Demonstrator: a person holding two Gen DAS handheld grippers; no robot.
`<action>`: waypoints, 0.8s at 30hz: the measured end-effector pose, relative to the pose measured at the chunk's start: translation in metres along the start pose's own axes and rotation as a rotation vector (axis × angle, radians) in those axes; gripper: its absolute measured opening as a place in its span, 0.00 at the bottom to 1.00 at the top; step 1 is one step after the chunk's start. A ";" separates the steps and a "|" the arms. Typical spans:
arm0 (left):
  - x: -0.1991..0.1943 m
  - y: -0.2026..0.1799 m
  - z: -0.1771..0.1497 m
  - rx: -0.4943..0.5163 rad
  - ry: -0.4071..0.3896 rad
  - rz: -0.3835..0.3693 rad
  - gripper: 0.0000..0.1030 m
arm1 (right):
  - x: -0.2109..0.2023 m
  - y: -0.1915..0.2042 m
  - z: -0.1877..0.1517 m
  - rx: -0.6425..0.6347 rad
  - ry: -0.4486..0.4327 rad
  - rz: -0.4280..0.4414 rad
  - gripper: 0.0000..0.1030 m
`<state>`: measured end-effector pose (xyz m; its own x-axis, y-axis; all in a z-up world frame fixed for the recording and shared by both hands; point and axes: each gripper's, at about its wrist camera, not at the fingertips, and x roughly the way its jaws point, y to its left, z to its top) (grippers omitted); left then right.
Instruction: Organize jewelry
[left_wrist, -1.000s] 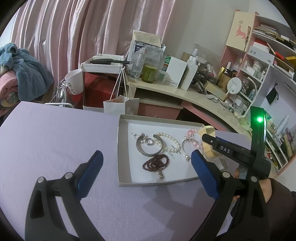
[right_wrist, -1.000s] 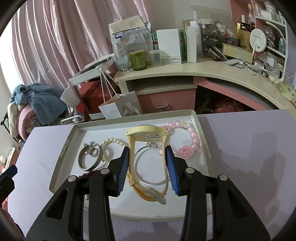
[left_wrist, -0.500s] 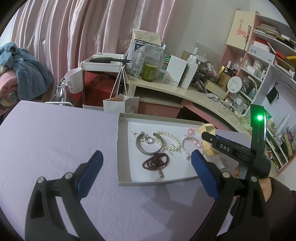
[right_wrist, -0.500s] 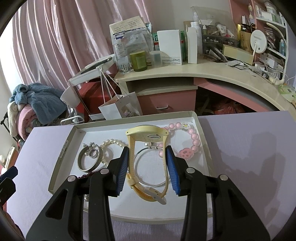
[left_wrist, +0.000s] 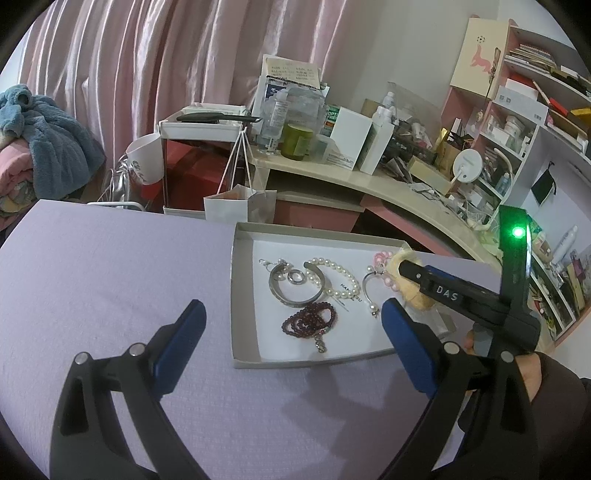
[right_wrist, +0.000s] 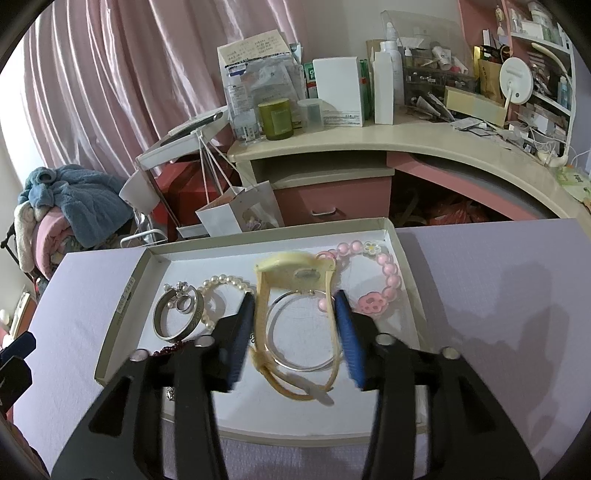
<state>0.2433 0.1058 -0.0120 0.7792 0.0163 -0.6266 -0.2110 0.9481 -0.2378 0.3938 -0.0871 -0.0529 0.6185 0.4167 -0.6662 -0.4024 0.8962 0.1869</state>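
Observation:
A shallow white box tray (left_wrist: 236, 295) (right_wrist: 122, 332) lies on the lilac tabletop. It holds a silver bangle (left_wrist: 291, 291) (right_wrist: 177, 317), a pearl bracelet (left_wrist: 340, 277) (right_wrist: 225, 280), a dark red bead bracelet (left_wrist: 310, 321), a thin silver hoop (right_wrist: 299, 332) and a pink bead bracelet (right_wrist: 384, 280). My right gripper (right_wrist: 295, 332) hovers over the tray's right part with its jaws spread a little; a yellow watch (right_wrist: 295, 273) sits between the pads, its strap looks slack. My left gripper (left_wrist: 291, 339) is open and empty in front of the tray.
A cluttered cream desk (right_wrist: 369, 147) with bottles, boxes and a round mirror (right_wrist: 515, 79) stands behind the table. A white paper bag (left_wrist: 240, 206) and a small cart (left_wrist: 199, 129) stand beyond the far edge. Shelves (left_wrist: 535, 129) rise at the right.
My right gripper's jaws have spread wider around the yellow watch, which has dropped slightly towards the tray. My left gripper has barely moved.

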 end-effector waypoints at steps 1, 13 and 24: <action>0.001 -0.001 0.000 0.000 0.002 0.001 0.93 | -0.004 0.000 -0.001 -0.002 -0.015 0.004 0.71; -0.003 -0.004 -0.008 0.005 0.001 0.014 0.97 | -0.041 -0.019 -0.002 0.014 -0.127 -0.027 0.89; -0.014 -0.004 -0.007 0.011 -0.011 0.005 0.98 | -0.060 -0.028 -0.013 0.045 -0.169 -0.085 0.99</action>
<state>0.2288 0.0994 -0.0075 0.7847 0.0248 -0.6193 -0.2087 0.9514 -0.2264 0.3593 -0.1390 -0.0272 0.7554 0.3551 -0.5507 -0.3152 0.9337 0.1697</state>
